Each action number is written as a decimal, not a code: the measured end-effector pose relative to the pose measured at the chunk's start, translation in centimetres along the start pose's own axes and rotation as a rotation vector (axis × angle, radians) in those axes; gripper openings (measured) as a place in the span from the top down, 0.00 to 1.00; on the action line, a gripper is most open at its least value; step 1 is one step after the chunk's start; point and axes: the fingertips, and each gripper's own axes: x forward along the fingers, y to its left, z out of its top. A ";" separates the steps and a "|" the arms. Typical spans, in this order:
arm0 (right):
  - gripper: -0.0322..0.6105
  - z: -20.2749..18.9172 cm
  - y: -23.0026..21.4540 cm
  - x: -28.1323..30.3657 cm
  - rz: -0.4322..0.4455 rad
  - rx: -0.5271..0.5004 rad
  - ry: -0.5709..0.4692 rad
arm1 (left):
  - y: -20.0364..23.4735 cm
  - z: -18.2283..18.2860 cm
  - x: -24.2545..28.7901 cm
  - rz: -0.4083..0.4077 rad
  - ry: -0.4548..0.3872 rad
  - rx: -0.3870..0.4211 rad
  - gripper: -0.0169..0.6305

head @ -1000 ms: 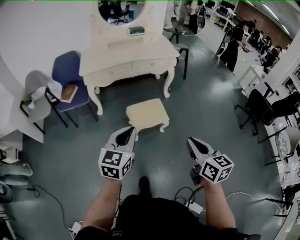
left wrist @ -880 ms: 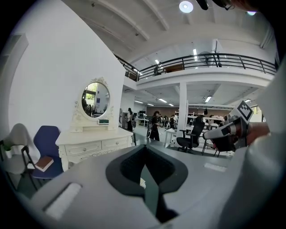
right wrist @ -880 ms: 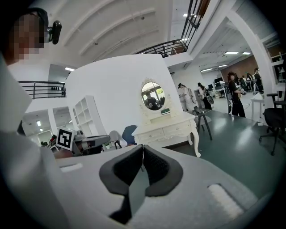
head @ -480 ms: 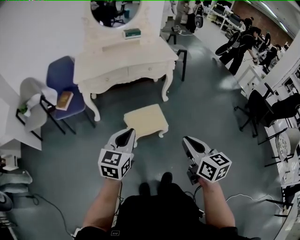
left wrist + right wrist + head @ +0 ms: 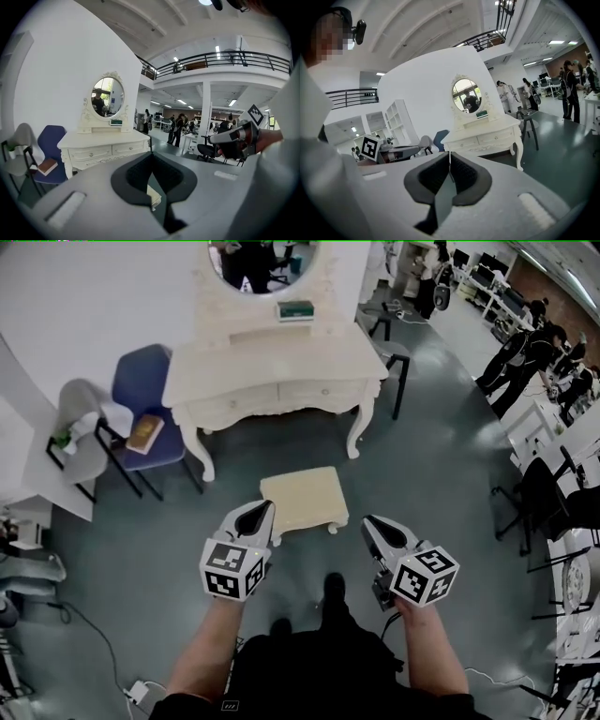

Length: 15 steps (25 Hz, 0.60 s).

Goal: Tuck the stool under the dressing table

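Note:
A cream stool (image 5: 302,500) stands on the grey floor, out in front of the white dressing table (image 5: 275,371) with its oval mirror (image 5: 262,261). My left gripper (image 5: 260,512) is held at the stool's near left corner, jaws shut with nothing between them. My right gripper (image 5: 371,524) hangs just right of the stool's near right leg, also shut and empty. Through the left gripper view a sliver of the stool (image 5: 154,195) shows behind the jaws, with the dressing table (image 5: 101,143) beyond. The right gripper view shows the dressing table (image 5: 485,132) ahead.
A blue chair (image 5: 145,407) with a book on its seat and a grey chair (image 5: 80,432) stand left of the table. A dark stool (image 5: 394,367) stands at its right. People (image 5: 525,348) and desks fill the far right. Cables (image 5: 89,638) lie near my feet.
I have stepped forward: the stool and dressing table now sit nearer and more centred, and both grippers have come up to the stool's near edge. Both stay shut.

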 end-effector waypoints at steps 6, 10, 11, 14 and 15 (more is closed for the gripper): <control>0.93 2.3 -5.8 3.7 0.075 -0.028 0.060 | -0.1 0.6 6.1 0.050 0.035 -0.047 0.95; 0.93 2.9 -9.2 5.4 0.114 -0.007 0.093 | -0.2 0.9 8.9 0.094 0.056 -0.074 0.95; 0.93 3.0 -9.9 5.8 0.125 -0.003 0.101 | -0.1 0.9 9.4 0.108 0.063 -0.078 0.95; 0.89 2.9 -11.7 6.6 0.158 -0.001 0.138 | 0.0 0.7 10.7 0.151 0.079 -0.097 0.95; 0.89 2.7 -12.2 6.9 0.167 -0.001 0.151 | 0.0 0.4 11.0 0.162 0.087 -0.102 0.95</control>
